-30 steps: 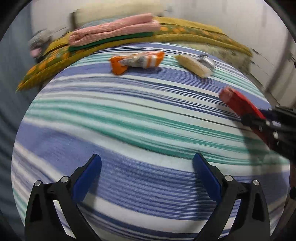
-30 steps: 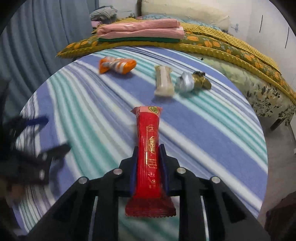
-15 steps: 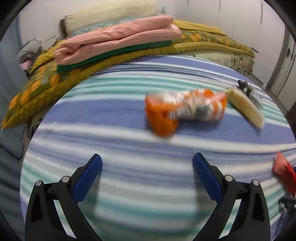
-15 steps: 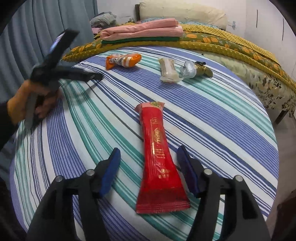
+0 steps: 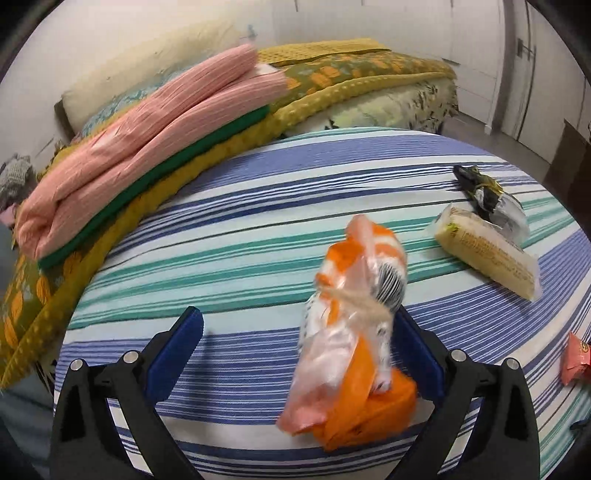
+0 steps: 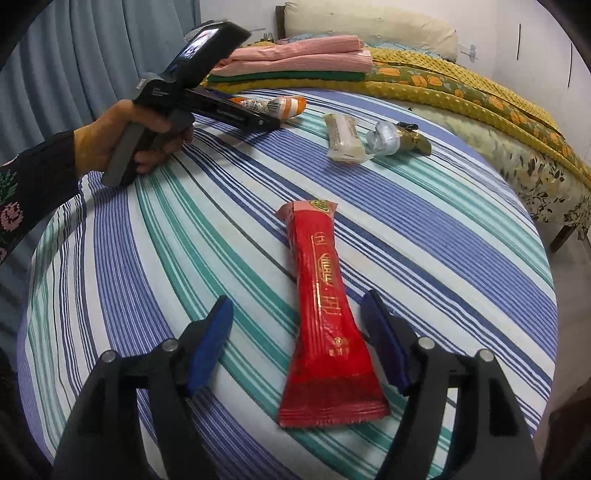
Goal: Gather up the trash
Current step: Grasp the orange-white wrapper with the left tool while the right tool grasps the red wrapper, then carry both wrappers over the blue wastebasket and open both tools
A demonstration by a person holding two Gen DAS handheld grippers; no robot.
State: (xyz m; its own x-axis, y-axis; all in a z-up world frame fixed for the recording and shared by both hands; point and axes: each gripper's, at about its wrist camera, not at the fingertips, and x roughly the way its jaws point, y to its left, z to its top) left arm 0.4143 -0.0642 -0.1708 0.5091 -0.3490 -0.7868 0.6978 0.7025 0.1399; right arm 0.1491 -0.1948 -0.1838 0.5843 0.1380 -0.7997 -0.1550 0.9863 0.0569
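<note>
My left gripper point(image 5: 295, 347) is open around an orange and white crumpled wrapper point(image 5: 354, 325), which lies on the striped tablecloth point(image 5: 240, 258) against the right finger. My right gripper point(image 6: 299, 339) is open, with a long red wrapper point(image 6: 325, 302) lying flat on the cloth between its fingers. A pale yellow wrapper point(image 5: 487, 254) and a silver and dark foil wrapper point(image 5: 491, 199) lie further right in the left wrist view. In the right wrist view the left gripper point(image 6: 258, 120) reaches the orange wrapper point(image 6: 284, 105) at the table's far side.
A round table edge point(image 6: 546, 280) drops off to the right. Behind it is a bed with a yellow blanket point(image 5: 332, 99), folded pink and green cloths point(image 5: 147, 136) and a pillow point(image 6: 369, 22). A grey curtain point(image 6: 74, 66) hangs at left.
My right gripper opened and let the red wrapper down onto the cloth. My left gripper moved across the table to the orange wrapper, which now lies between its fingers.
</note>
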